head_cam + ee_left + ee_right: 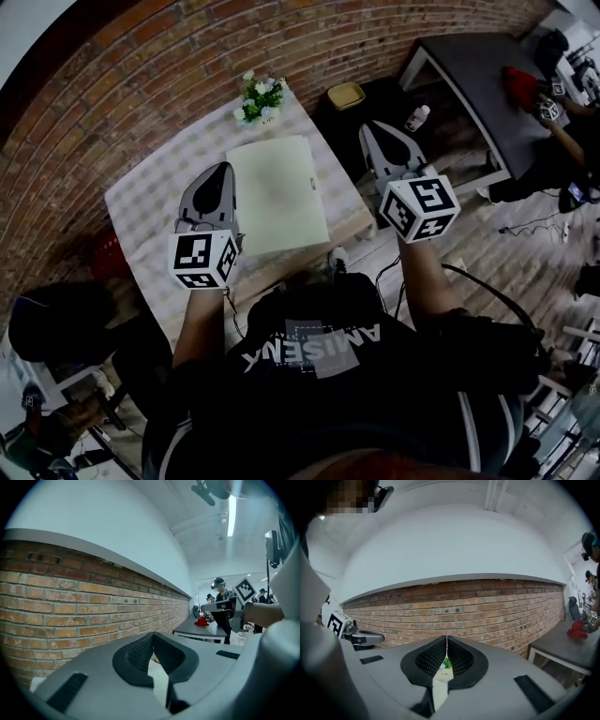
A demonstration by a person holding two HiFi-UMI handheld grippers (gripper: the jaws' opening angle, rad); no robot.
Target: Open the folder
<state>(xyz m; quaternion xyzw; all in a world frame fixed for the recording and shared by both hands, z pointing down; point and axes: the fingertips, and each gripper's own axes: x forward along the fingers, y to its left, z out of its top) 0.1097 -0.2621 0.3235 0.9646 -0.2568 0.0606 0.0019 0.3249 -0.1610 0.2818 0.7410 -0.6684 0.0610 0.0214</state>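
Folder [277, 192] lies closed, pale green, between left gripper [224, 169] and right gripper [378, 128], both clenched empty

Flowers [260, 98] near folder [277, 192] far edge

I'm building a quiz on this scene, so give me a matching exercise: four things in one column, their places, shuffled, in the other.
Things:
1. folder
2. flowers
3. yellow tray
4. red item

Places:
A. on the grey table
B. flat on the middle of the checked table
C. off both tables, near the brick wall
D. at the checked table's far edge

Pairs: 1-B, 2-D, 3-C, 4-A
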